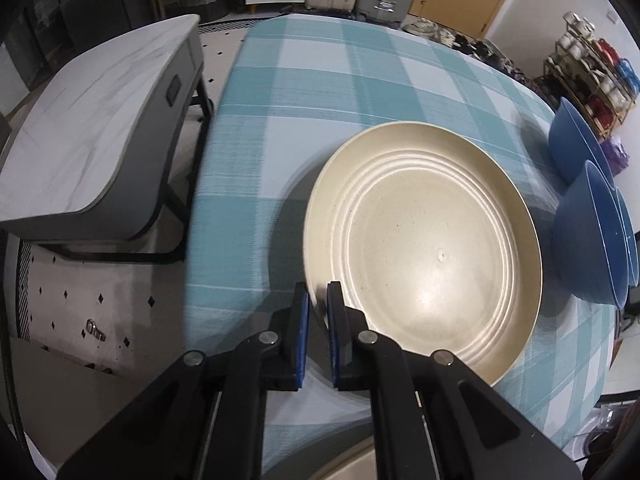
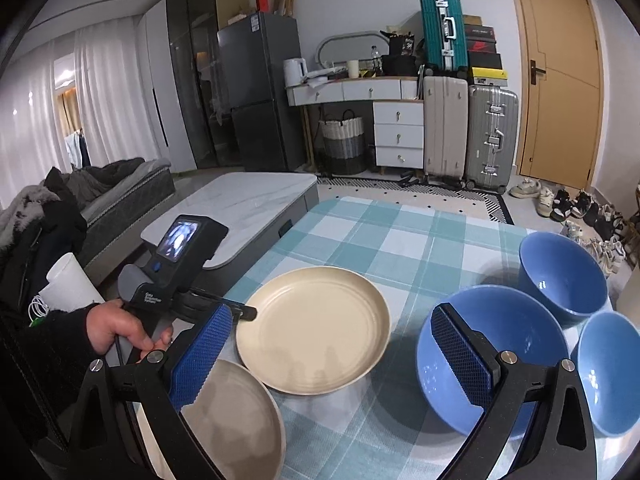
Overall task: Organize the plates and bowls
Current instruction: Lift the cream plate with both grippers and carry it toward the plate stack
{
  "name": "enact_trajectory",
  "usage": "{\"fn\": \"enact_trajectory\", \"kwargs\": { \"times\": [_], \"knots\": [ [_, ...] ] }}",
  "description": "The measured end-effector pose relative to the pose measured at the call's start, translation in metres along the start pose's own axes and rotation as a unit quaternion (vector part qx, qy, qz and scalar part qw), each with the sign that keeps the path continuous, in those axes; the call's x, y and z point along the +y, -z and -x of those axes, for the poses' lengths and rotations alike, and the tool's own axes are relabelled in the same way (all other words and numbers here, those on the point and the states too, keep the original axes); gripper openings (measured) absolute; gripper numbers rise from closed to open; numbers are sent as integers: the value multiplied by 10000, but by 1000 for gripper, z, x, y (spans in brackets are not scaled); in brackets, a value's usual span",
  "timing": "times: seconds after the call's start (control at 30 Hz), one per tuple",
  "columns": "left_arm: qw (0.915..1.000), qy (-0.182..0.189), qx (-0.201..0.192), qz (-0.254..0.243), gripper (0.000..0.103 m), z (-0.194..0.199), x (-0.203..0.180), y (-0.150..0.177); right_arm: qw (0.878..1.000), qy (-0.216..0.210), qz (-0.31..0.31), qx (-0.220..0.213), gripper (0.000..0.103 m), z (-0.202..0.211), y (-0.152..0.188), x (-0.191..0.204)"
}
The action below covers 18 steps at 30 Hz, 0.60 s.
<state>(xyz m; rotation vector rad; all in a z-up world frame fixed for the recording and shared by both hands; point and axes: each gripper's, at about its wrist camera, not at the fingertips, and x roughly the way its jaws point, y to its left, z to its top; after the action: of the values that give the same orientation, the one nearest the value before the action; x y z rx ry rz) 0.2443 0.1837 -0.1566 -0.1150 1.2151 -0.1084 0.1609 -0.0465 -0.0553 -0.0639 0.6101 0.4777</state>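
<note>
My left gripper (image 1: 318, 300) is shut on the near-left rim of a cream plate (image 1: 424, 248), which casts a wide shadow on the checked cloth. In the right wrist view a person's hand (image 2: 116, 328) holds that gripper (image 2: 250, 314) at the edge of the same plate (image 2: 316, 328). A second cream plate (image 2: 240, 412) lies nearer, at the table's corner, partly behind my left finger. My right gripper (image 2: 332, 356) is open and holds nothing. Three blue bowls (image 2: 560, 276), (image 2: 500, 356), (image 2: 612, 372) stand upright to the right; the middle one sits behind the right finger.
The teal checked tablecloth (image 1: 320, 92) ends at an edge on the left, where a low marble-top table (image 1: 92, 128) stands close by. Suitcases (image 2: 468, 132), white drawers and a row of shoes line the far wall. A shelf rack (image 1: 592, 80) stands beyond the bowls.
</note>
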Motion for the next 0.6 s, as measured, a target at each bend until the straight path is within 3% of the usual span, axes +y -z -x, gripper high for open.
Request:
{"fn": "enact_trajectory", "kwargs": {
  "times": [0.17,0.33,0.5,0.6],
  "knots": [
    [9999,-75,-38,118,7,4,13,4,9991,-197,109,358,102,-17,-16,8],
    [9997,-53,-33,231,8,7,23,10,9953,-628,-244,694,102,-25,-21,6],
    [9995,-127,-24,303,8,9,28,12,9909,-959,-556,766,101,-12,-30,10],
    [9994,-137,-13,322,9,9,29,13,9919,-1000,-425,656,101,7,-38,25]
  ]
}}
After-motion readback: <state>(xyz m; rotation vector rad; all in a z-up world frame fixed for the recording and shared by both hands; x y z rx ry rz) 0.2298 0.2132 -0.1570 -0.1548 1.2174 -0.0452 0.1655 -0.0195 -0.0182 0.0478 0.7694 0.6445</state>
